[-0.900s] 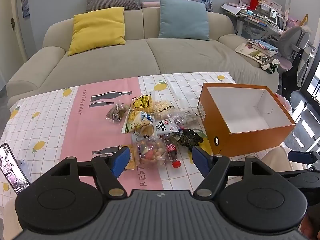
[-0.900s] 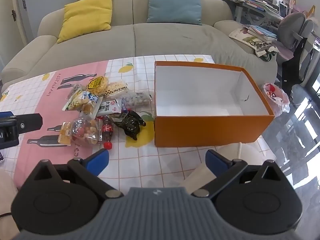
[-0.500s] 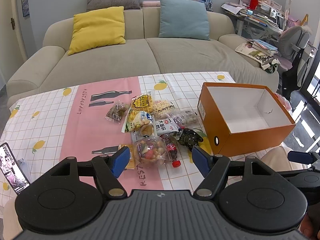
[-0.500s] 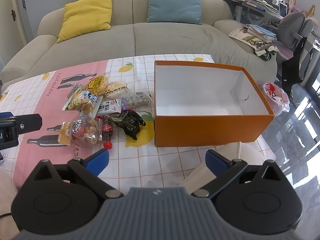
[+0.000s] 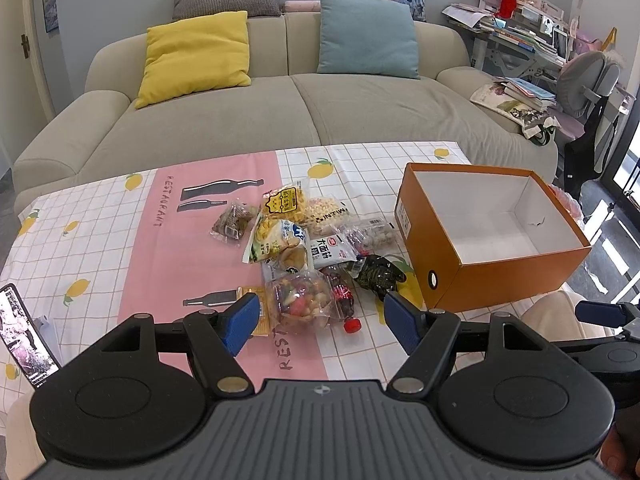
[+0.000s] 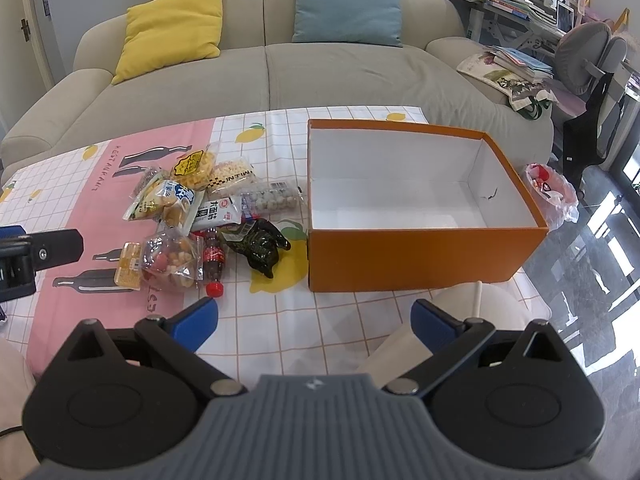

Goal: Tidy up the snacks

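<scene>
A heap of snack packets (image 5: pixel 296 232) lies mid-table, with a clear bag of mixed snacks (image 5: pixel 302 300), a small cola bottle (image 5: pixel 342 300) and a dark packet (image 5: pixel 378 274) nearest me. An empty orange box (image 5: pixel 516 268) with a white inside stands to the right; it also shows in the right wrist view (image 6: pixel 420 256). My left gripper (image 5: pixel 320 322) is open and empty, just in front of the mixed-snack bag. My right gripper (image 6: pixel 314 320) is open and empty, above the table's front edge, before the box. The heap (image 6: pixel 200 208) lies to its left.
A phone (image 5: pixel 24 340) lies at the table's left front. The table has a pink and white checked cloth (image 5: pixel 120 240). A beige sofa (image 5: pixel 280 112) with cushions stands behind. A plastic bag (image 6: pixel 552 192) sits beyond the box. A cluttered desk and chair (image 5: pixel 580 80) stand at the right.
Both views have crept slightly. Nothing on the table has moved and both grippers stay open.
</scene>
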